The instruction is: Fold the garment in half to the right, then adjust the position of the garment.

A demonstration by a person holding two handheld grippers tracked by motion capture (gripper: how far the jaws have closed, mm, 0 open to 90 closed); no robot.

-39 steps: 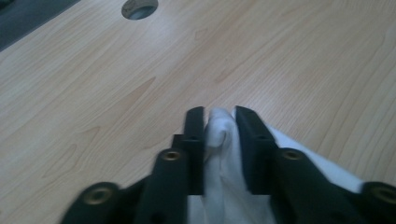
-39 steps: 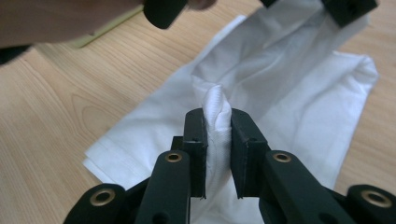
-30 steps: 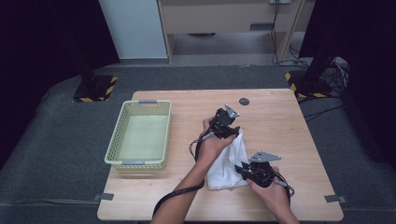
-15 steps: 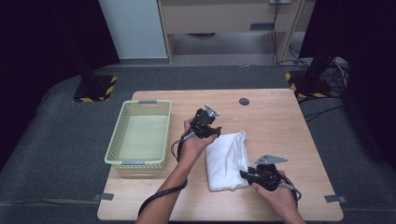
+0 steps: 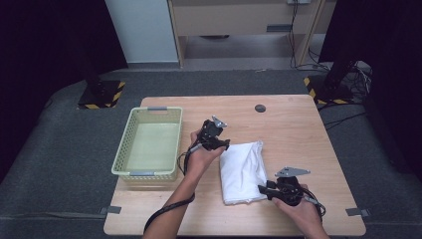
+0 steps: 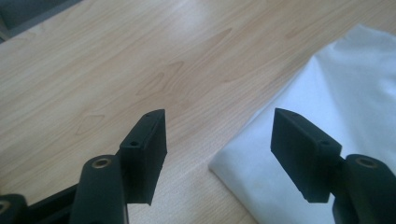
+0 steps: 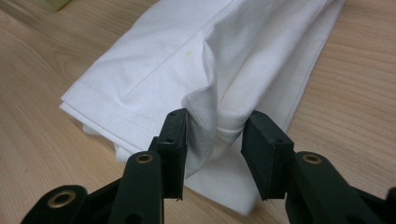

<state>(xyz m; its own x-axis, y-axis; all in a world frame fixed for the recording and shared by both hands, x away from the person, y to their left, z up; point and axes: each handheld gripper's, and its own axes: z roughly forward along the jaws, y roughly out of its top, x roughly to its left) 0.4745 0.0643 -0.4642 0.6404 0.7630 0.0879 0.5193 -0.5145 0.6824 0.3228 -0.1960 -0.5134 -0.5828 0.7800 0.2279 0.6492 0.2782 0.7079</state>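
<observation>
Cloth (image 5: 243, 171) lies folded; long axis runs toward table's (image 5: 298, 129) far edge.

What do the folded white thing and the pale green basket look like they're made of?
Folded white cloth: apparently woven cotton, matte; stitched hems and soft creases show in the right gripper view. Pale green rectangular basket: probably moulded plastic, with evenly latticed walls and a slight sheen.

right gripper (image 7: 214, 140) | jaws just opening, cloth ridge between | folded white cloth (image 7: 187, 60) | wooden table (image 7: 355, 79)
</observation>
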